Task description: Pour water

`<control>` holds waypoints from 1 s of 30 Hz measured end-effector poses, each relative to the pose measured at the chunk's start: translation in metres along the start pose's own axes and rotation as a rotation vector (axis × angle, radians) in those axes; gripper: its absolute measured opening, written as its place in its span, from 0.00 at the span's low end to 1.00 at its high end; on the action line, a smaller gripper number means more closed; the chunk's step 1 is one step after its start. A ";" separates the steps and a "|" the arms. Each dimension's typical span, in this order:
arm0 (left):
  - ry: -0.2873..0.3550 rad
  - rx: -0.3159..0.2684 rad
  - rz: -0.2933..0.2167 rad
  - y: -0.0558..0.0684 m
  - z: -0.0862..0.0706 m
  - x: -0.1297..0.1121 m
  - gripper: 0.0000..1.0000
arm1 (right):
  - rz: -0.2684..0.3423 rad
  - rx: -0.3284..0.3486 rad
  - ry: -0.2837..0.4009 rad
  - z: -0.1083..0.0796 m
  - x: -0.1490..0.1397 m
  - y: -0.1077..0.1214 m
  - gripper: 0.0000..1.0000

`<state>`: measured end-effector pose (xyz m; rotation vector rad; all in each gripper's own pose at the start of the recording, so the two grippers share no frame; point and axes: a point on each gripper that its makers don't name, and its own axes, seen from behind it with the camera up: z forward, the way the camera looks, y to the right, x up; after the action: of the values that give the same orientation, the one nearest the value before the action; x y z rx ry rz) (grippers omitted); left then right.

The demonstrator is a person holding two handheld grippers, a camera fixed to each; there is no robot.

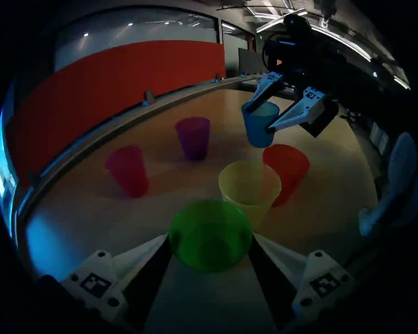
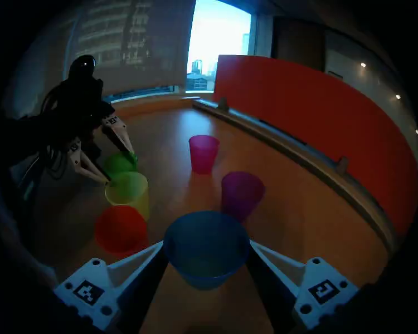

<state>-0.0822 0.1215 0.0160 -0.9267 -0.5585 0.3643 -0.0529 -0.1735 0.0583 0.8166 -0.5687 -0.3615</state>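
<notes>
Wooden table [image 1: 331, 189] under dim light. Left gripper [image 1: 210, 240] is closed on the green cup [image 1: 210, 231], right gripper [image 2: 207, 250] on the blue cup [image 2: 207, 245], both upright. I judge pouring comes next: bring one rim above the other, tilt slowly without spilling.

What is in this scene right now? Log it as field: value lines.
left gripper: fingers closed on green cup
right gripper: fingers closed on blue cup
standing on table: yellow cup, red cup, purple cup, pink cup
yellow and red: close together, upright
water: cannot tell
</notes>
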 end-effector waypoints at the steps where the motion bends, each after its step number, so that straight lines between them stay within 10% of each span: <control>1: 0.001 -0.001 -0.001 0.000 0.000 0.000 0.87 | 0.001 0.001 -0.002 0.001 -0.001 0.000 0.92; 30: -0.037 -0.033 -0.027 0.004 0.003 -0.017 0.90 | 0.053 0.020 -0.027 0.023 -0.031 -0.013 0.92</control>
<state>-0.0973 0.1170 0.0086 -0.9450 -0.6121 0.3490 -0.0921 -0.1795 0.0507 0.8157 -0.6186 -0.3193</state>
